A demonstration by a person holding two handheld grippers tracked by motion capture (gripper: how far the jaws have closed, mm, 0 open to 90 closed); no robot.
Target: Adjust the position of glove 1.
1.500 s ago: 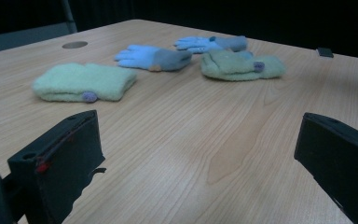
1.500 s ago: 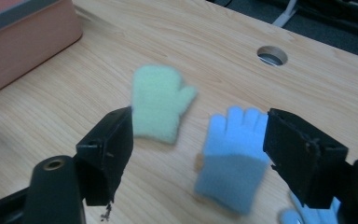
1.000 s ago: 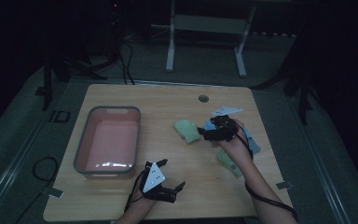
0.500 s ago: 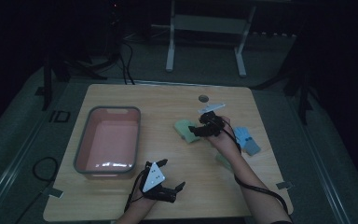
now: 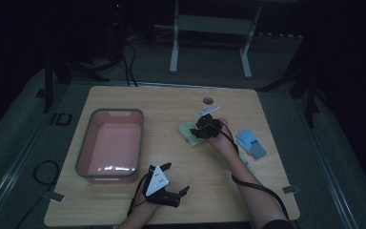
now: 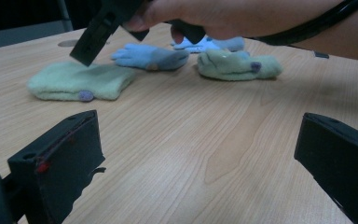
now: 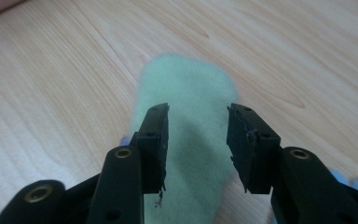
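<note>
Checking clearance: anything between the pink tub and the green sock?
No, just bare wooden table between the pink plastic tub and the fuzzy pale green sock, per the high view.

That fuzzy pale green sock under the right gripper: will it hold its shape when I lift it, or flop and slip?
The fuzzy pale green sock lies flat and limp on the wooden table, so it will likely droop off both sides of the right gripper, whose jaws have just been closing over it. Its fleecy nap should grip, not slip. It looks light and cannot roll.

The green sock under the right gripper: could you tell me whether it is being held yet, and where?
Not yet: the right gripper has been closing over the green sock, its middle between the jaws, unpinched.
</note>
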